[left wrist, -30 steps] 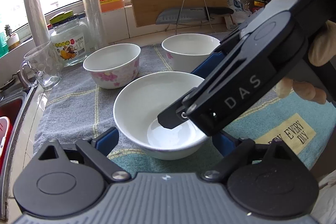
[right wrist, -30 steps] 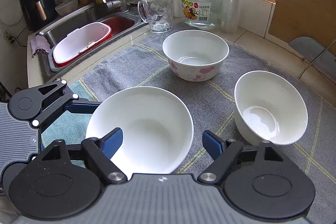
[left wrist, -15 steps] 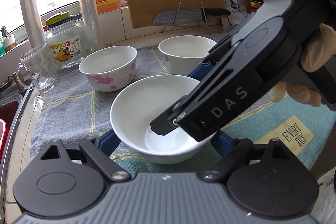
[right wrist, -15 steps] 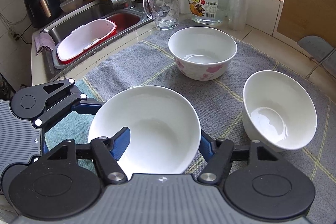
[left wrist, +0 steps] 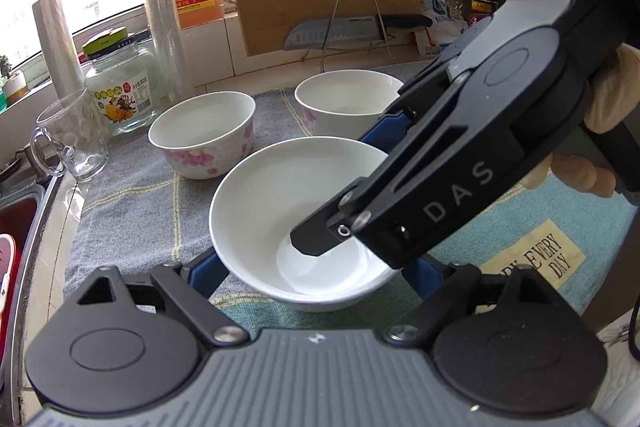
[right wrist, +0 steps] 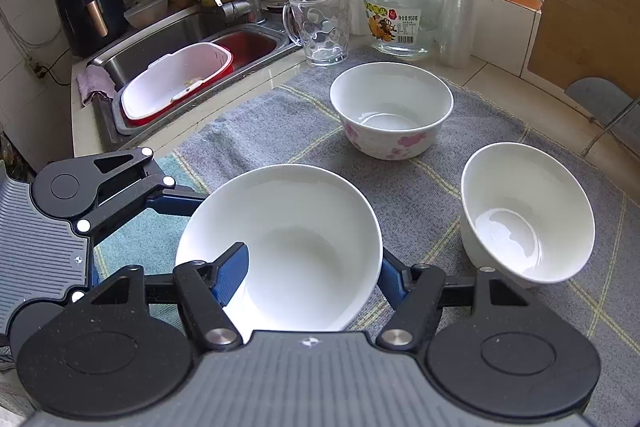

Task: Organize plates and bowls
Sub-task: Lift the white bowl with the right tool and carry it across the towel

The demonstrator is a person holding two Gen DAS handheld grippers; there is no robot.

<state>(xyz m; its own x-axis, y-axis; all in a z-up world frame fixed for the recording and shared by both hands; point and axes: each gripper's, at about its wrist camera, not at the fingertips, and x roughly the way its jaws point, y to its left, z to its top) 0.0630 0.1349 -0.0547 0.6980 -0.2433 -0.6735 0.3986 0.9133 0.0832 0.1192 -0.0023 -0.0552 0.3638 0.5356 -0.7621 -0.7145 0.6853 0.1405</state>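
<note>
Right gripper [right wrist: 308,273] jaws now clamped across near wall of wide white ceramic bowl [right wrist: 296,227], one finger inside; lift possible. Left gripper [left wrist: 316,277] jaws wide, flanking bowl, not pressing.

Right tongs [left wrist: 344,187] gripping white bowl [left wrist: 272,203]

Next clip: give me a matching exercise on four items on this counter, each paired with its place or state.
Items:
1. wide white bowl
2. flowered bowl
3. glass mug
4. knife

Places or states:
A. lying across a wire rack by the cutting board
B. on the grey cloth, pink pattern outside
C. right gripper shut on its rim
D. beside the sink, empty

Pairs: 1-C, 2-B, 3-D, 4-A
</note>
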